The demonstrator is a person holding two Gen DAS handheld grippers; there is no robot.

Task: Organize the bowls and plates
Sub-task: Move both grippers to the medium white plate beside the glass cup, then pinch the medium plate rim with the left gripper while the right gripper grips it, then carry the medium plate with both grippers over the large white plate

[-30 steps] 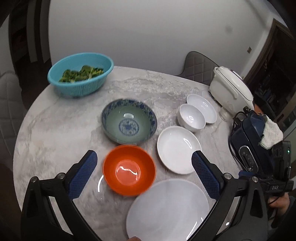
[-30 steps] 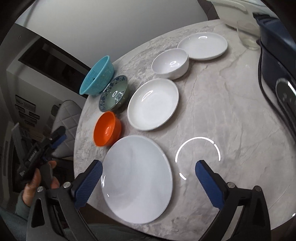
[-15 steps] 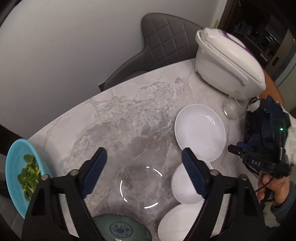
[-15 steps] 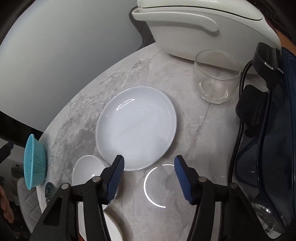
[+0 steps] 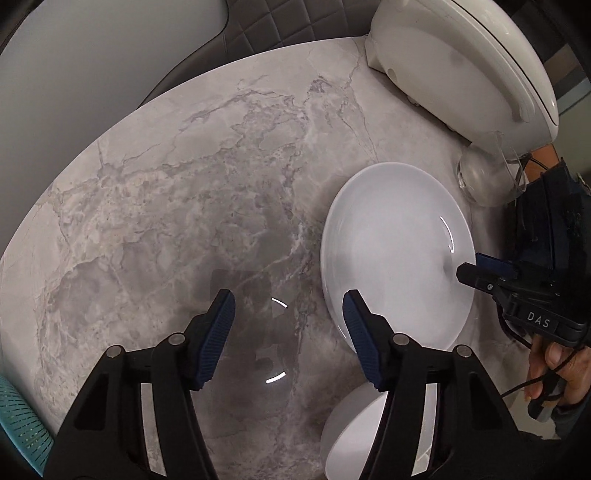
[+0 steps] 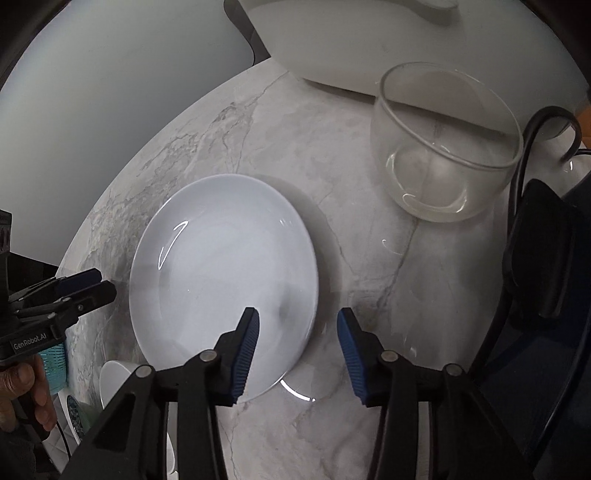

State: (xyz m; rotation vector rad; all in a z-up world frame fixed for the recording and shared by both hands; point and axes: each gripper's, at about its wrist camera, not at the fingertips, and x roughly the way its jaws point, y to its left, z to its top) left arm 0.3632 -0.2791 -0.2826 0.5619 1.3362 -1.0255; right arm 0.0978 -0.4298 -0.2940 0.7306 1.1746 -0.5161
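Grey marbled stone makes up the round table (image 5: 166, 206) we work at, with a plain pale wall behind it and a quilted dark chair (image 5: 258, 26) pushed up to its far edge. Largest on it is a white rice cooker (image 5: 469, 62), lid shut, at the far right. Beside that lies our white plate (image 6: 221, 280), shallow, glossy and empty, flat on the stone and catching a curved streak of light. Just beyond the plate, near the cooker, stands a clear glass bowl (image 6: 443, 147) with nothing in it. A small white bowl (image 5: 351, 435) sits nearer to us than the plate, also empty as far as we can see. At the left edge we glimpse a teal colander (image 5: 18, 424); its contents are out of sight.

Our right claw (image 6: 297, 343) hangs with its blue pads apart, straddling the plate's near rim, one pad over the plate and one over bare stone. Our left claw (image 5: 288, 332) is likewise spread wide and holds nothing, over bare table just left of the plate.
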